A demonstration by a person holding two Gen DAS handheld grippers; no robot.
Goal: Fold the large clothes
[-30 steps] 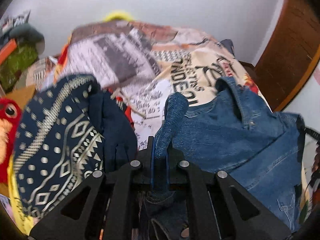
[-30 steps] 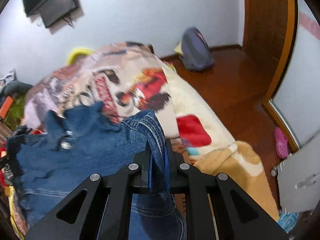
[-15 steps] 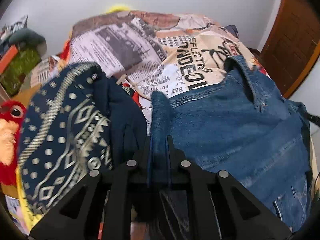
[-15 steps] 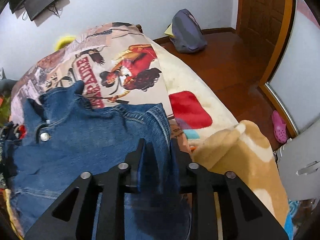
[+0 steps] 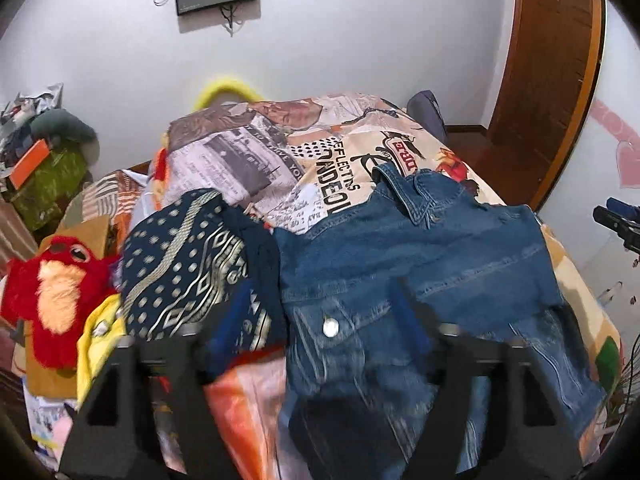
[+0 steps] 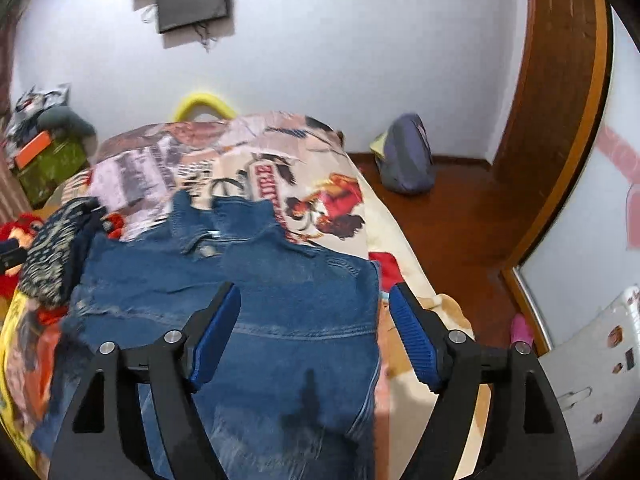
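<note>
A blue denim jacket point(image 5: 420, 264) lies spread on the bed, collar toward the far wall, a metal button on its chest pocket. It also shows in the right wrist view point(image 6: 280, 304). My left gripper point(image 5: 324, 320) is open and empty above the jacket's near left part; its fingers are blurred. My right gripper point(image 6: 316, 328) is open and empty above the jacket's near right part, blue pads point(image 6: 412, 336) wide apart. The right gripper's tip shows at the right edge of the left wrist view point(image 5: 618, 222).
A printed blanket point(image 5: 280, 168) covers the bed. A navy patterned garment point(image 5: 184, 264) lies left of the jacket, with a red plush toy point(image 5: 48, 292) beyond it. A grey backpack point(image 6: 406, 160) sits on the wooden floor by the wall. A brown door point(image 6: 556, 92) stands at right.
Both grippers have let go of the denim and opened wide. The jacket has dropped flat on the bed. Both grippers have pulled back and risen.
</note>
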